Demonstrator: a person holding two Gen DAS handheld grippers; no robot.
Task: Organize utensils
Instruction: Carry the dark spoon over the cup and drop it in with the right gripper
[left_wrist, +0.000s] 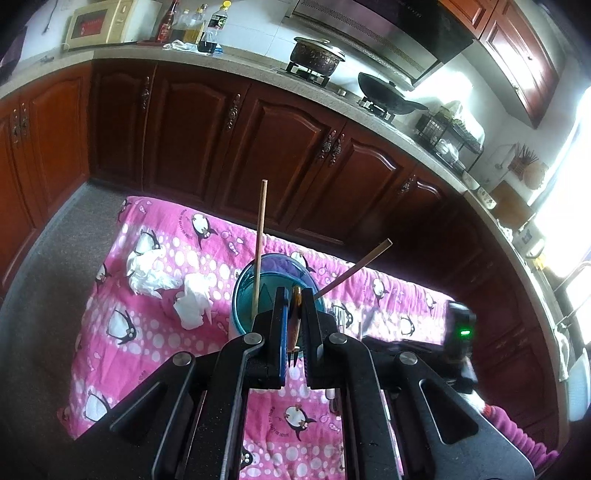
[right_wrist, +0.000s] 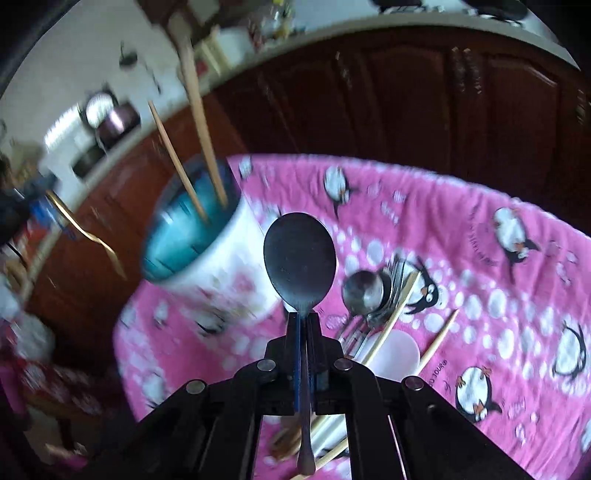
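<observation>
Gripping a dark spoon (right_wrist: 300, 258) by its handle, my right gripper (right_wrist: 303, 317) holds the bowl upright above the pink penguin cloth (right_wrist: 480, 236); only this view shows loose spoons and forks (right_wrist: 373, 295) beside it. My left gripper (left_wrist: 294, 295) pinches a brown-handled utensil (left_wrist: 296, 317) over the blue-lined cup (left_wrist: 243, 295), where two chopsticks (left_wrist: 260, 240) stand. The cloth's lettering is too blurred to read.

Beside the glossy teal-lined plastic cup (right_wrist: 192, 236), a smooth dull-metal spoon (right_wrist: 300, 254) shows; pale matt wooden chopsticks (right_wrist: 199, 110) stand inside it; soft pink printed cloth (right_wrist: 480, 229) lies beneath it.
</observation>
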